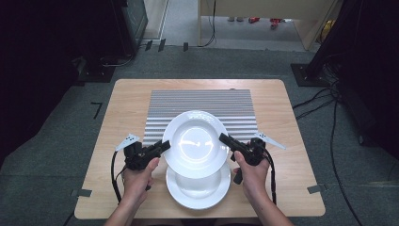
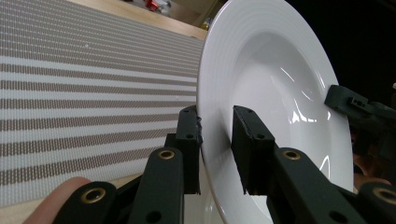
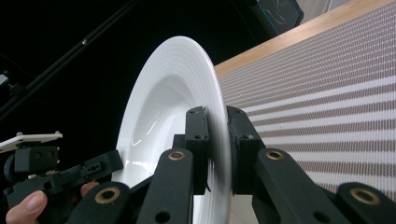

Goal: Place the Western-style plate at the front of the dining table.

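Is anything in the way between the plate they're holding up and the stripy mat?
Nothing visible. Both the left gripper and the right gripper clamp the raised plate by its rim, and the striped mat just beyond it lies bare.

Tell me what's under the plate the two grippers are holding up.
Under the lifted plate sits a second white plate on the wooden table, its far part covered. Farther back, the striped mat runs beneath it; the lifted plate hides the mat's near middle.

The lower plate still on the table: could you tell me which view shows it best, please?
The high view: the lower plate lies near the table's front edge, partly covered by the lifted plate. The left gripper view shows perhaps a white sliver of it between the tongs; the right gripper view is similar.
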Demonstrator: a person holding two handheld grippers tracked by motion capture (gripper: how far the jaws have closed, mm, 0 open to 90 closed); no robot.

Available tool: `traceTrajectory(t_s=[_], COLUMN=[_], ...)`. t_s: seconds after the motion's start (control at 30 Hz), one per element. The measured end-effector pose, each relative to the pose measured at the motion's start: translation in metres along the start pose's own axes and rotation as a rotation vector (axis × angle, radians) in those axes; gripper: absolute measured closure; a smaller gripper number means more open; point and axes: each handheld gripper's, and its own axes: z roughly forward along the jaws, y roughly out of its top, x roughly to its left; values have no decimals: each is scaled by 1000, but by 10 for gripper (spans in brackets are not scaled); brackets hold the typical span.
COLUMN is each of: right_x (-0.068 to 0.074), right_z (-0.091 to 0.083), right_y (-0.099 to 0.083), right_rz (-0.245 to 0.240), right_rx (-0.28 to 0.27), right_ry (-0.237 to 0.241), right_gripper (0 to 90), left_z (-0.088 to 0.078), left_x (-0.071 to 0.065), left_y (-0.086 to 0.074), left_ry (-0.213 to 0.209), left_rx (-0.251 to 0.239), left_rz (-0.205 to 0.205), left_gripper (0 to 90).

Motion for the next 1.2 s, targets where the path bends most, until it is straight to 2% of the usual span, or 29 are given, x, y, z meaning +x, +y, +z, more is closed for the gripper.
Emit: traceTrajectory(t_s=[0.3, 0.53, 0.87, 1.2], right_x=[-6, -14, -30, -47], right_z=[19, 33, 49, 67], right_y=[22, 35, 50, 62], right_rz=[8, 20, 63, 79], right_rx=[17, 30, 41, 54], right_ry=[-1, -8, -27, -66], right_gripper=[821, 816, 809, 807], left_z=[15, 25, 46, 74], left_x=[7, 14, 20, 33], left_y=[20, 33, 49, 59], left_ry=[14, 14, 35, 52], left_rx=[5, 0, 16, 47], left_rz=[-4, -27, -30, -98], left_gripper=[738, 747, 746, 749])
